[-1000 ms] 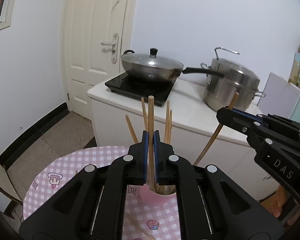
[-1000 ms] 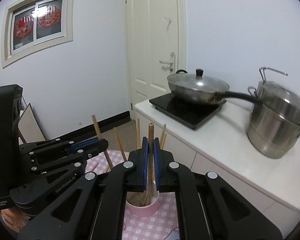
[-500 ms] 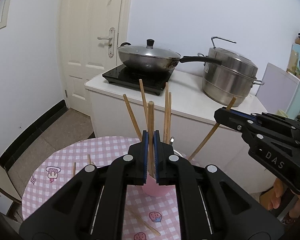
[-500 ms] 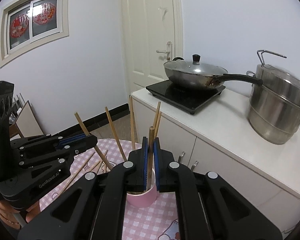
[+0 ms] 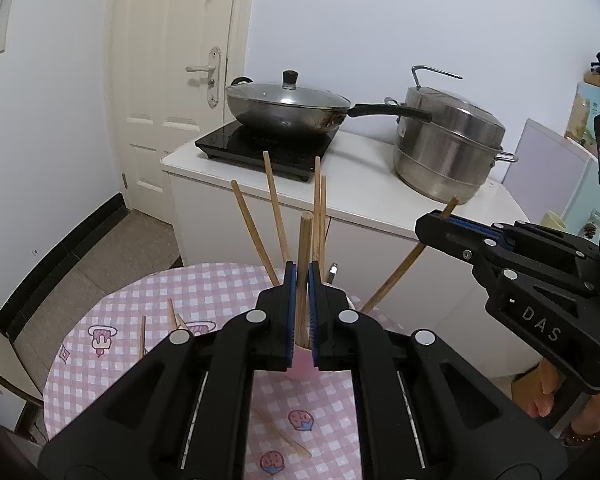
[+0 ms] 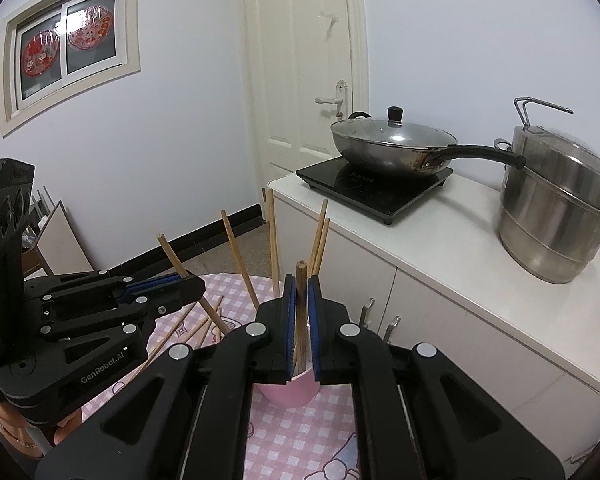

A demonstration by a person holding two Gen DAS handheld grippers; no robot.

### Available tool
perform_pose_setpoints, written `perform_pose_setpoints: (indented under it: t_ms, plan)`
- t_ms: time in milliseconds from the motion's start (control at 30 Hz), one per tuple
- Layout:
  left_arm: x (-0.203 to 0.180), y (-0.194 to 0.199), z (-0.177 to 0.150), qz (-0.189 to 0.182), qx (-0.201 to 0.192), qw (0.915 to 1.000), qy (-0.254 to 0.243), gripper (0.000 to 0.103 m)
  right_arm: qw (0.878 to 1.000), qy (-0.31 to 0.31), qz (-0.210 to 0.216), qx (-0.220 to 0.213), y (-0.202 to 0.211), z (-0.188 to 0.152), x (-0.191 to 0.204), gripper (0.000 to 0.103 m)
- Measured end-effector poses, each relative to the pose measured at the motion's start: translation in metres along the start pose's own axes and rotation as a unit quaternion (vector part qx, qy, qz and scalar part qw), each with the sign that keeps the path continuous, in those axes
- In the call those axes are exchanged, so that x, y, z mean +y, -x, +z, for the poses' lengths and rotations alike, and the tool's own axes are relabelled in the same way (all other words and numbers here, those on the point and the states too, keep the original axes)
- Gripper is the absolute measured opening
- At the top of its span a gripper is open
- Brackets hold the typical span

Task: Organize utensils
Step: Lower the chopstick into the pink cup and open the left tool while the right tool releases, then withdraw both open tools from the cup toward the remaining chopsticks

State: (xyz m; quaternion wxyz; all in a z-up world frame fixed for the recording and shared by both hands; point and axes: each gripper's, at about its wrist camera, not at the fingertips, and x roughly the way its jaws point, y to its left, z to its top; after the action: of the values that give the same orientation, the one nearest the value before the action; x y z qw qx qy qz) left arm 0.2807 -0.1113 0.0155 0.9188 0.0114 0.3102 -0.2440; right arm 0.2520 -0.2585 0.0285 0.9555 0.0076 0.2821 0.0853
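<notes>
Chopsticks are the business here: each gripper has one pinched between its blue pads, lower ends reaching into the pink cup [image 6: 288, 392] on the checked tablecloth [image 5: 204, 292]. The left gripper [image 5: 302, 280] is closed tight on the left chopstick [image 5: 303, 248], which stands nearly upright; the right gripper [image 6: 300, 292] is likewise clamped on the right chopstick [image 6: 300, 280]. From the left camera that right-hand stick [image 5: 400, 272] slants steeply toward the cup. Several chopsticks [image 6: 274, 240] already lean in the cup, fanned outward, and loose ones [image 5: 142, 336] lie on the cloth beside it, so the job looks partway done.

To finish this step well, I would bring each tip inside the rim, straighten the slanted stick so it does not lever the light cup over, and part the pads only once the tip is well down. Behind stand the lidded wok [image 5: 288, 106] and steel steamer pot [image 5: 448, 148].
</notes>
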Motion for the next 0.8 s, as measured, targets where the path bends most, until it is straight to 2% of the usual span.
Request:
perform_pose_setpoints:
  t_ms: [100, 800]
  plan:
    - [-0.001, 0.003, 0.001, -0.003, 0.0, 1.0, 0.001, 0.007, 1.0, 0.001, 0.0, -0.002, 0.004, 0.0, 0.001, 0.014]
    - [-0.004, 0.035, 0.002, -0.027, -0.008, 0.9996, 0.008, 0.007, 1.0, 0.022, 0.011, -0.019, 0.033, 0.003, 0.023, 0.02]
